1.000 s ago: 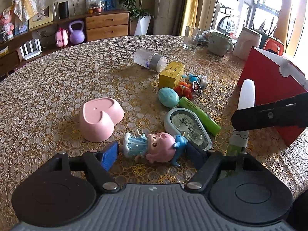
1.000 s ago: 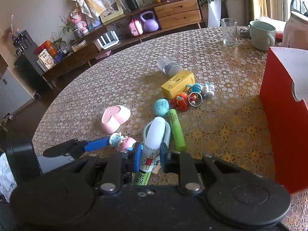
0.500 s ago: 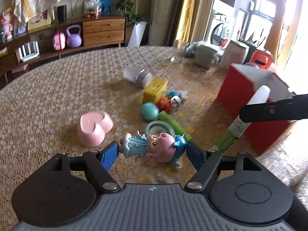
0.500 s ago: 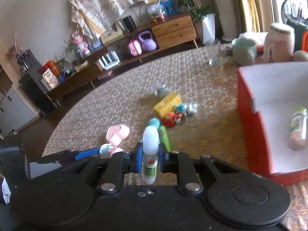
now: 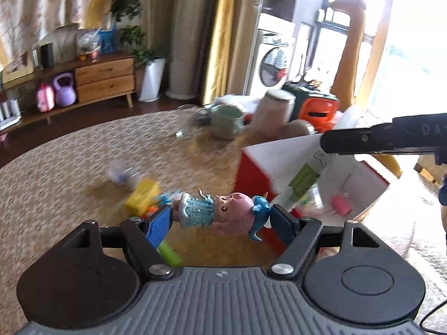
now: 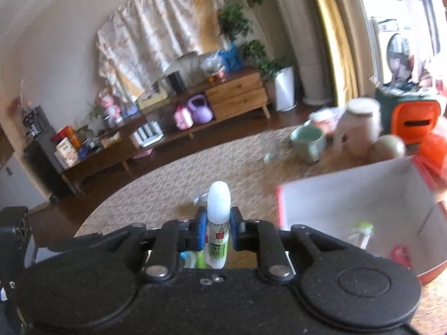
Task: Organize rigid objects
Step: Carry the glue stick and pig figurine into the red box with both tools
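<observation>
My left gripper [image 5: 220,217] is shut on a pink-headed doll in a blue dress [image 5: 218,213], held sideways in the air left of the red box [image 5: 251,178]. My right gripper [image 6: 218,227] is shut on a white and green glue tube [image 6: 218,223], upright, white cap up. In the left wrist view the tube [image 5: 306,177] hangs from the right gripper's finger [image 5: 385,138] over the box's open top. The box [image 6: 363,192] has a white inside and holds a green-capped bottle [image 6: 360,234] and a small pink item [image 5: 340,205].
On the patterned round table lie a yellow box [image 5: 142,196], a clear jar on its side [image 5: 123,174] and a green tube [image 5: 167,251]. A green mug [image 5: 226,121], a beige jar [image 5: 275,114] and an orange container [image 5: 317,111] stand behind the red box.
Both grippers have risen and swung right towards the red box with their objects. The glue tube now hangs over the box's opening. The table items have dropped lower and left in view.
</observation>
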`<state>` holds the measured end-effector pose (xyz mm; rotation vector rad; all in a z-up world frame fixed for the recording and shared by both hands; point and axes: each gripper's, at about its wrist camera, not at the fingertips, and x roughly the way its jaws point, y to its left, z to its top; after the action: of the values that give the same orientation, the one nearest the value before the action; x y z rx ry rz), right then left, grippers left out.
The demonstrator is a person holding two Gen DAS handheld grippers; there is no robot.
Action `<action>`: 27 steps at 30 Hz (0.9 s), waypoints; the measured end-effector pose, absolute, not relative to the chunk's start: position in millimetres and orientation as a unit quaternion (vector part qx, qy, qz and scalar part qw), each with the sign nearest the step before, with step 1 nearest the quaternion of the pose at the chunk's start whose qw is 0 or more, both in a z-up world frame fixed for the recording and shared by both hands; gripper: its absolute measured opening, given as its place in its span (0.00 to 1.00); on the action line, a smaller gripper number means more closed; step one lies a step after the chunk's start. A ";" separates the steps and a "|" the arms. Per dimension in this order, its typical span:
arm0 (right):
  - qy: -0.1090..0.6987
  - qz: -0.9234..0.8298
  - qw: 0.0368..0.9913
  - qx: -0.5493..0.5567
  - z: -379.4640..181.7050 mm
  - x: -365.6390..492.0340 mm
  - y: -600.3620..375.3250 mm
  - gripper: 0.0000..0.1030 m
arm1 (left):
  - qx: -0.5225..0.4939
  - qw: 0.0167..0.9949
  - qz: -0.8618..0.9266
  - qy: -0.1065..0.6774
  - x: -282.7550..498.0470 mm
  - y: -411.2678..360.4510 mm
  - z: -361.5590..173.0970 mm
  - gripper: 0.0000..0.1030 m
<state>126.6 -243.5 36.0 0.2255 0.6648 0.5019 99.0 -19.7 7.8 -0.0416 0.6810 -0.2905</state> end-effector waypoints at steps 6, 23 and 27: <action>0.319 0.187 0.924 0.099 38.1 139.6 -290.8 0.16 | 0.005 0.926 -0.178 0.333 113.9 -74.2 14.3 0.74; 0.394 0.114 0.909 0.079 -24.3 171.0 -379.7 0.16 | 0.071 0.895 -0.194 0.395 178.1 -190.1 -32.8 0.74; 0.416 0.121 0.899 0.070 -38.4 180.7 -379.5 0.16 | 0.065 0.885 -0.177 0.426 202.6 -202.8 -48.3 0.74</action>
<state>180.7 -379.5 -38.4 0.1441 0.8611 0.2509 202.6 -202.8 -48.3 0.1343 0.8860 -0.3688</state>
